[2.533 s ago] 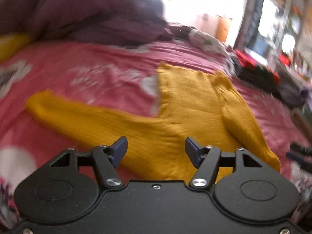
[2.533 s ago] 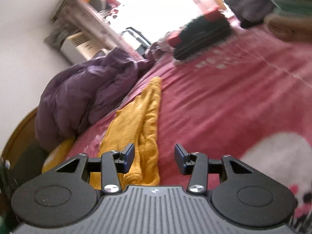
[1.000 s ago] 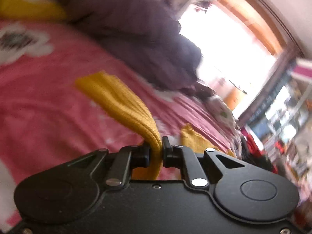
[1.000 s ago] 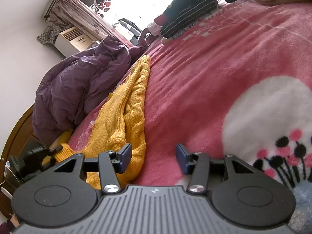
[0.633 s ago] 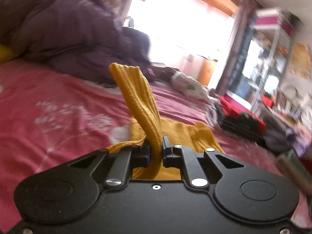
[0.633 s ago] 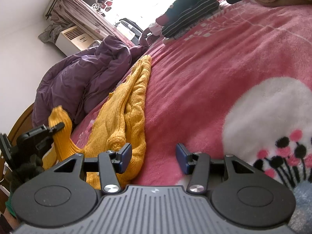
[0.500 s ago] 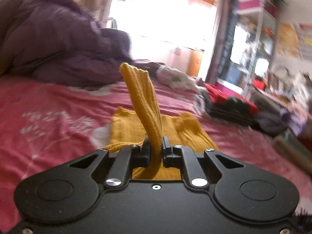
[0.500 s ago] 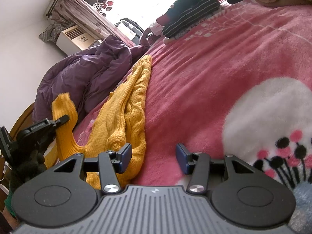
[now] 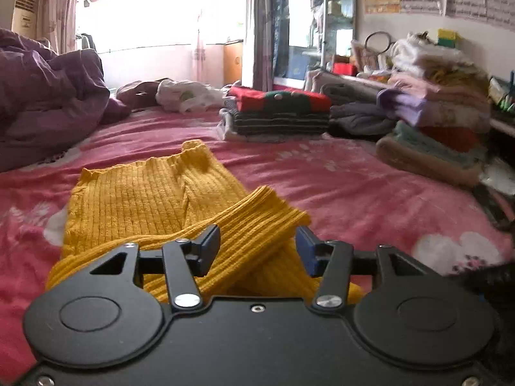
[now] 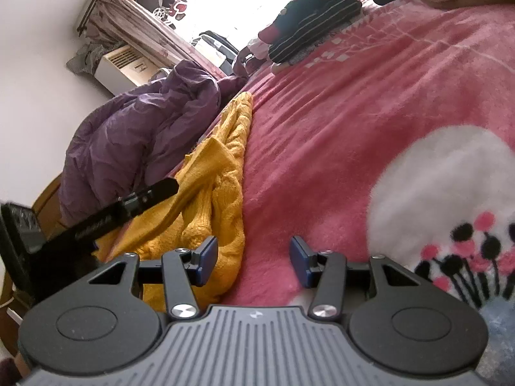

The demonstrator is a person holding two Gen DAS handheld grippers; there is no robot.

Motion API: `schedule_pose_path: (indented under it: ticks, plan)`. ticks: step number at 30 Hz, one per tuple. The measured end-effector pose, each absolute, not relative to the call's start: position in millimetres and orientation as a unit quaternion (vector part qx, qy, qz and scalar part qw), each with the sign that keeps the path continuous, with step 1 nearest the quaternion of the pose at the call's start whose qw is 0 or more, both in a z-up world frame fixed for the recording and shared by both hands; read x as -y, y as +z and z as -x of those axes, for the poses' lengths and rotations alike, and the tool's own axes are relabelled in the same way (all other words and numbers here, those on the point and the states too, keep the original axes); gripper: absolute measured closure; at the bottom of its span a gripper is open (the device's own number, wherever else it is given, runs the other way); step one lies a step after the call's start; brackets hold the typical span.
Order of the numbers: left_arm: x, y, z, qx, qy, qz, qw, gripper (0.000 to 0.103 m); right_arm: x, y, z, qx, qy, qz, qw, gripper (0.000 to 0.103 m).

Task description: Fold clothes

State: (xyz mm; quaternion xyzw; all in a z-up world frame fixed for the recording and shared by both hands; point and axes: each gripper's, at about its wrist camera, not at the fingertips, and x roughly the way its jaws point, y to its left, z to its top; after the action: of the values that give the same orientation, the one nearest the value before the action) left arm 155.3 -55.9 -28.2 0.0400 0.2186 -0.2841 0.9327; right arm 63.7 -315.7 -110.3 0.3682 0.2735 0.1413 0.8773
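Mustard-yellow ribbed knit sweater [image 9: 151,199] lies flat near the bed's [image 9: 370,186] left side, its long axis running toward the window. One sleeve [image 9: 257,222] crosses between the left gripper's [image 9: 257,246] jaws, which have just been opening and no longer pinch it. Right gripper [image 10: 254,257] hangs half-open and empty at the sweater's right edge. One sweater, two grippers, three folded stacks beyond.

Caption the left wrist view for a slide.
Left gripper, jaws just opened, over a yellow sweater sleeve laid across it on the pink bed.
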Motion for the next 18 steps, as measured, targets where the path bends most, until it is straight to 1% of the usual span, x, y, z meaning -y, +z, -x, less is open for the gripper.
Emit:
schedule_pose_path:
  ticks: [7, 12, 18]
  plan:
    - [3.9, -10.6, -134.7, -0.205, -0.248, -0.002, 0.947, 0.05, 323.1, -102.0, -65.2, -0.251, 0.143, -0.425, 0.858, 0.05]
    - [-39.3, -10.9, -119.8, -0.209, -0.205, 0.01, 0.956, 0.049, 313.2, -90.9, -89.8, -0.253, 0.157, -0.44, 0.847, 0.05]
    - [-72.0, -15.4, -111.8, -0.217, -0.167, 0.027, 0.961, 0.049, 306.6, -87.0, -128.3, -0.26, 0.159, -0.478, 0.824, 0.048]
